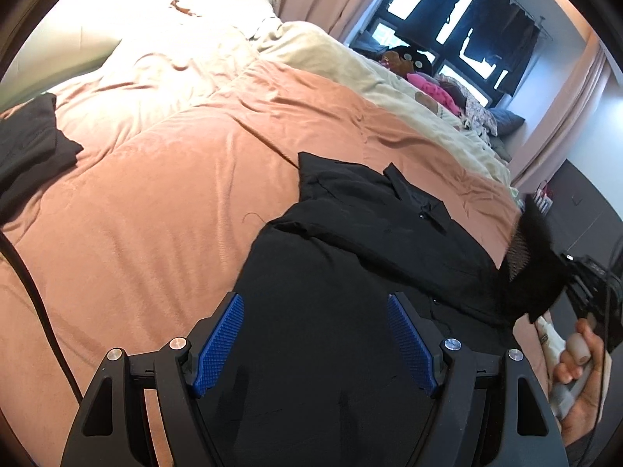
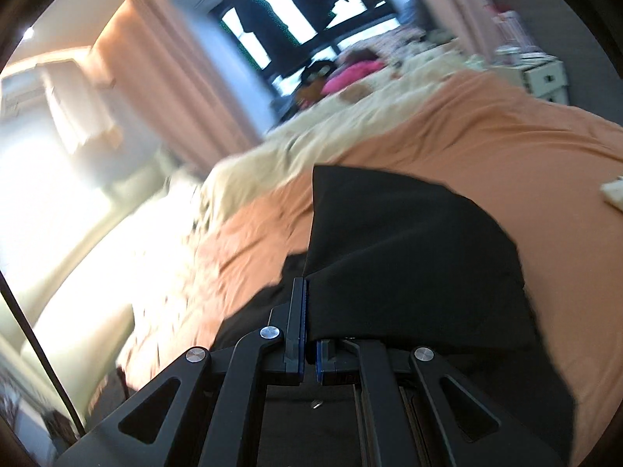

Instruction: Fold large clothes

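A black collared shirt point(image 1: 370, 233) lies spread on the peach bedcover point(image 1: 155, 194), its collar toward the far side and its body running back under your left gripper. Your right gripper point(image 2: 307, 292) is clamped tight on a raised flap of that shirt, the cloth fanning up and to the right of the pressed-together pads. Your left gripper point(image 1: 315, 342) hangs above the near part of the shirt with its blue pads well apart and nothing between them.

The step in hand looks like carrying one side of the shirt across to make a fold. To do it well, keep the pinched edge taut and low as you bring it over, so the flap lands flat and its edge runs straight along the body. Your free left gripper could press the near cloth to stop the whole shirt sliding on the soft cover.

The left wrist view alone shows the collar and buttons, a second dark garment point(image 1: 31, 148) at the far left, and your right hand point(image 1: 580, 369) on its handle beside the lifted cloth. The right wrist view, blurred, alone shows the closed jaws biting the fabric, and a white bedside unit point(image 2: 545, 78) far right.
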Demonstrator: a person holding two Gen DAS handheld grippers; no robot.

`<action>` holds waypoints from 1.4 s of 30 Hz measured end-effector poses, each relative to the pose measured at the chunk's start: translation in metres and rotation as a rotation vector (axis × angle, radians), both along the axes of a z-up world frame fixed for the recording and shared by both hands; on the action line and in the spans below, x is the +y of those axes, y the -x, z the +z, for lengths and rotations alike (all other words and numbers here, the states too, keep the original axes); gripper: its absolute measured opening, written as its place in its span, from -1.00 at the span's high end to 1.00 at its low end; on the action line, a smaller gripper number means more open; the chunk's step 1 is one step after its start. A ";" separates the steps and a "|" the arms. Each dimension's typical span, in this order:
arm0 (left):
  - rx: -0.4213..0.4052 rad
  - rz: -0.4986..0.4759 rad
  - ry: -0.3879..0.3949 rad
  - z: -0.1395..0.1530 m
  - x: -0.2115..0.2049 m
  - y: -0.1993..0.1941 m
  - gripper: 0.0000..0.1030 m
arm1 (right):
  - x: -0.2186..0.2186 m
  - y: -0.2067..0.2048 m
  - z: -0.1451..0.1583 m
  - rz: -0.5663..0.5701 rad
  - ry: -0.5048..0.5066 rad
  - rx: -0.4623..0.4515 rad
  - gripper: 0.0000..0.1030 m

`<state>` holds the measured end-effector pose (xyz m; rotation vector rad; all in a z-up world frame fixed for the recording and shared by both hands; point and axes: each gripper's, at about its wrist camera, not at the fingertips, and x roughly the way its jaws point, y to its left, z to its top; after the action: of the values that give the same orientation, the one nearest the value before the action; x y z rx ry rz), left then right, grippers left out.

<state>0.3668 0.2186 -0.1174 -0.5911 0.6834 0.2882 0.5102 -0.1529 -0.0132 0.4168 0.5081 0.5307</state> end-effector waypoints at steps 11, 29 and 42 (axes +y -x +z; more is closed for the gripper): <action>-0.005 0.008 0.039 -0.004 0.013 0.000 -0.50 | 0.050 -0.089 -0.032 0.127 0.202 0.281 0.95; -0.120 -0.071 0.051 0.001 -0.008 -0.026 -0.55 | -0.093 -0.003 -0.009 -0.032 -0.117 0.332 -0.64; -0.121 -0.104 0.070 0.002 -0.008 -0.045 -0.55 | -0.104 -0.060 -0.058 -0.178 -0.148 0.444 -0.15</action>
<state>0.4122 0.2109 -0.1158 -0.6324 0.6071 0.1307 0.5705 -0.2568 -0.0710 0.7221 0.8517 0.3018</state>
